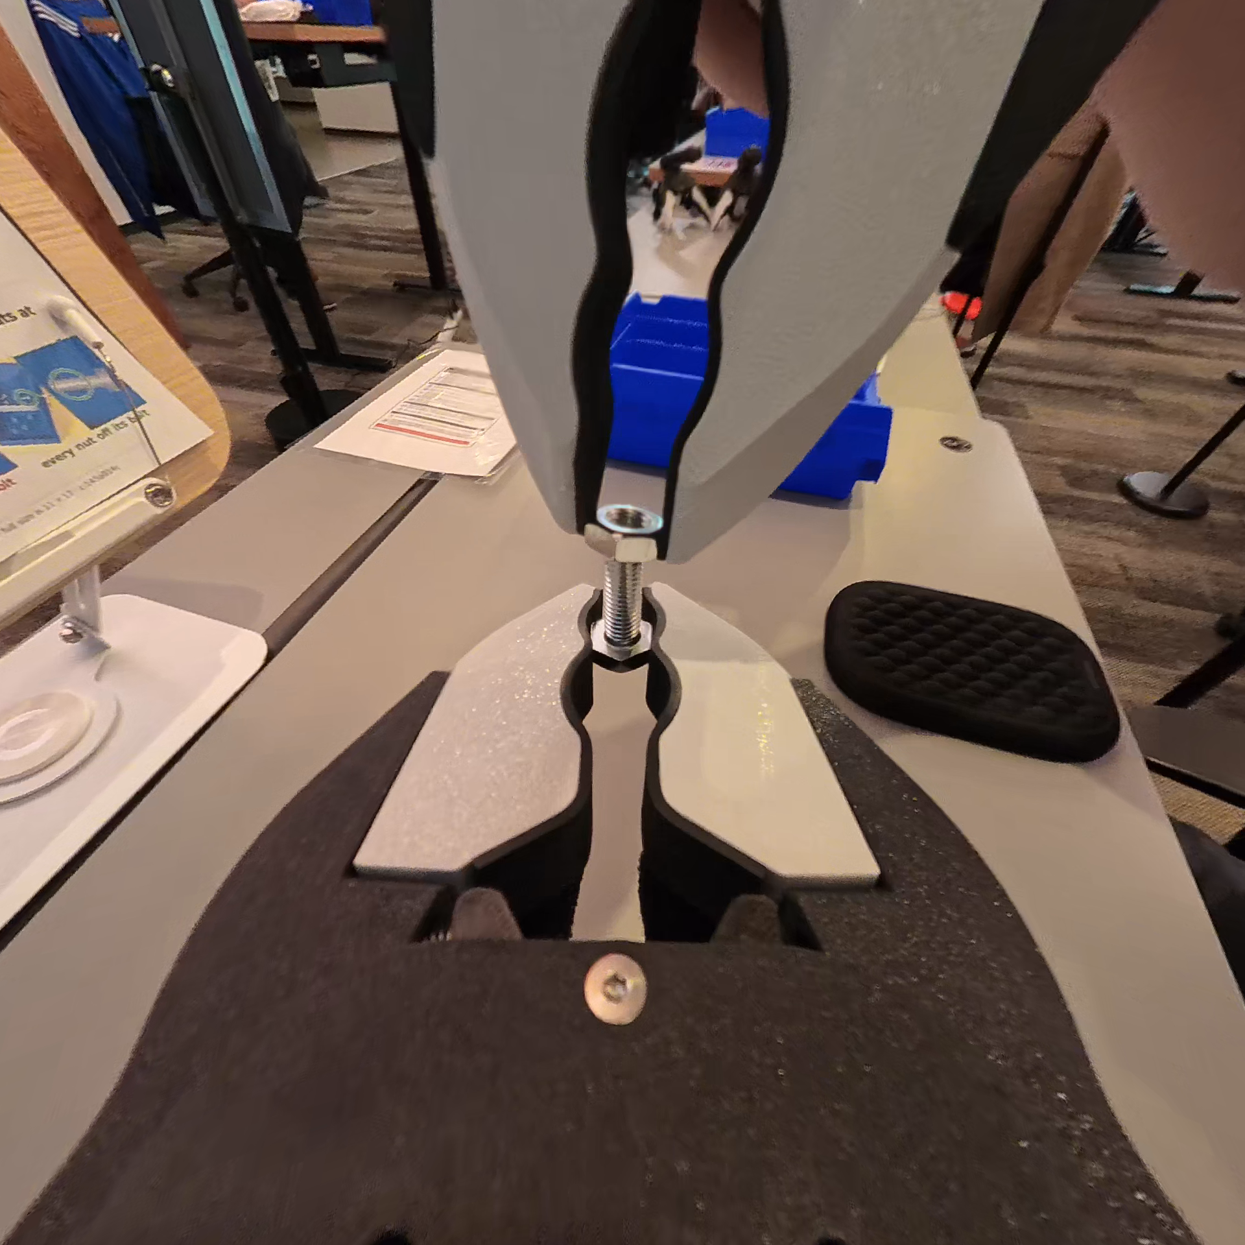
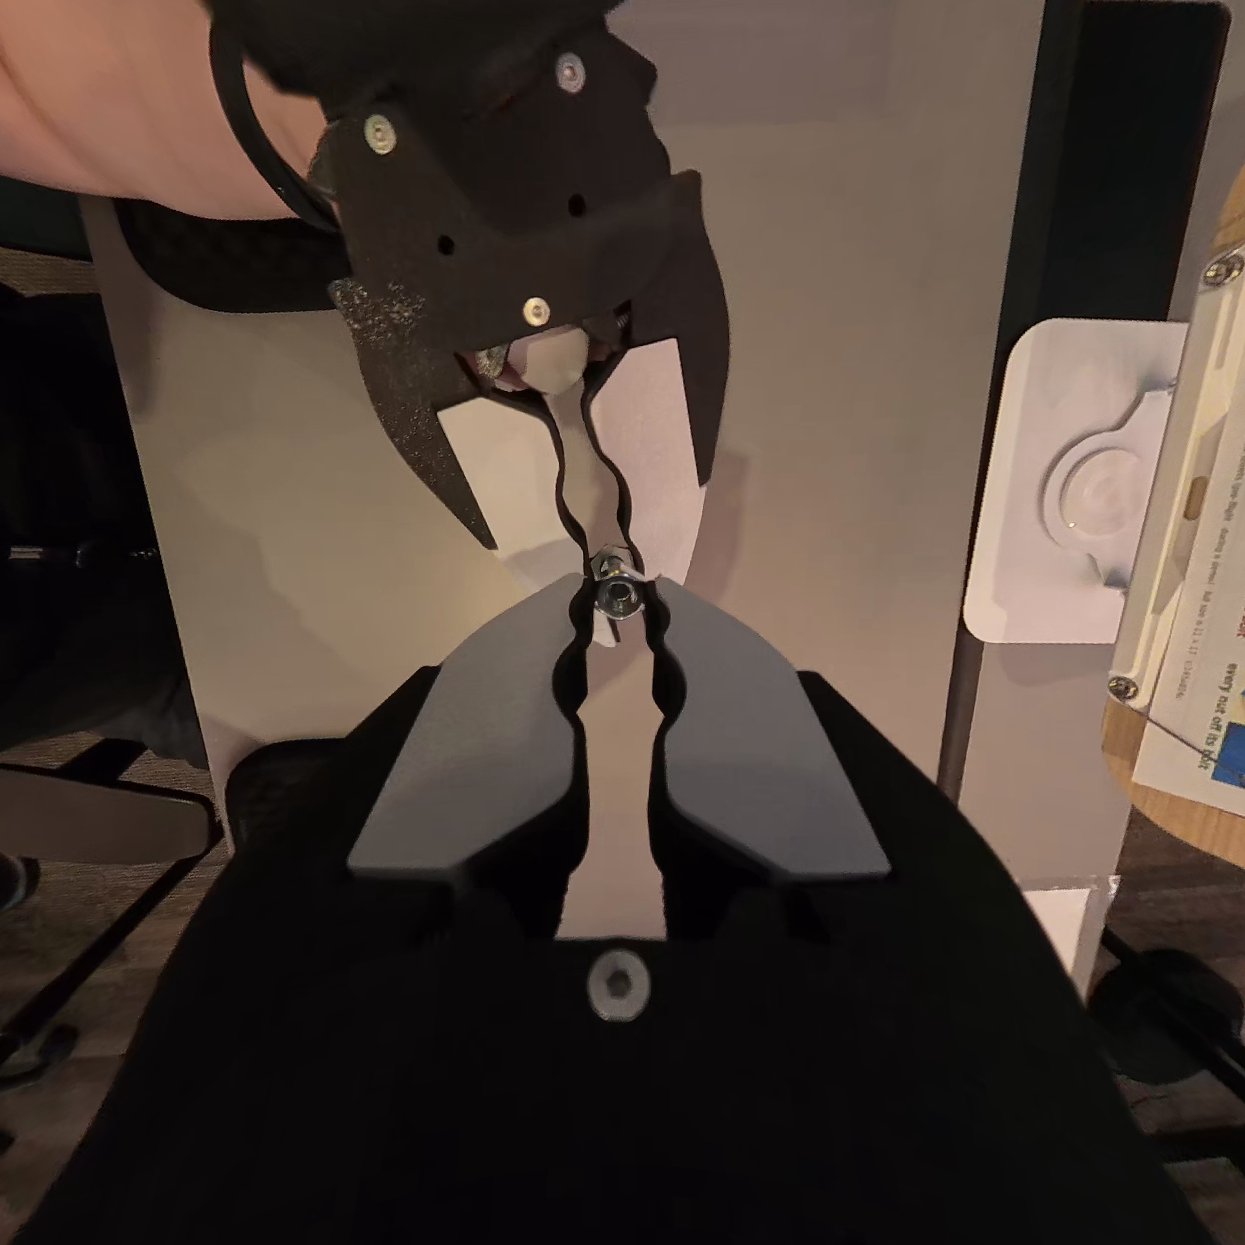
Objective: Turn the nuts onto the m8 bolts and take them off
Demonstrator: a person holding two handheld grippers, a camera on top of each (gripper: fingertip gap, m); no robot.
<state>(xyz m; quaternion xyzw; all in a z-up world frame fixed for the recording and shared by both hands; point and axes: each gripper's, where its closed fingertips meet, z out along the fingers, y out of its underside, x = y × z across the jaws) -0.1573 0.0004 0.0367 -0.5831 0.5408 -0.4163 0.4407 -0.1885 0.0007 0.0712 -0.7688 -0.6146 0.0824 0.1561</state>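
Left wrist view, left tool: left tool (image 1: 618, 640) clenched on the hex end of the bolt (image 1: 621, 599), probably its head; the tips partly hide it.
Left wrist view, bolt: shank stands up out of the left tool, held over the bench (image 1: 471, 572), not resting on it.
Left wrist view, nut: nut (image 1: 621, 532) sits on the bolt's free end, threaded hole facing up.
Left wrist view, right tool: right tool (image 1: 623, 539) comes in from above, pinching the nut by its flats.
Left wrist view, surroundings: blue bin (image 1: 660, 404) behind, black pad (image 1: 970, 667) to one side.
Left wrist view, writing: printed sheet (image 1: 438, 418) and sign on a stand (image 1: 67, 418) carry text, not transcribed; no brand marks seen.
Right wrist view, right tool: gripping the nut, seen end-on down its bore.
Right wrist view, left tool: opposite, closed around the bolt end, a hand (image 2: 101, 101) behind it.
Handling: small steel parts, rigid, light, smooth and likely slippery. Grip the nut on opposite flats and the bolt by its hex. Keep the axes in line or the thread may cross.
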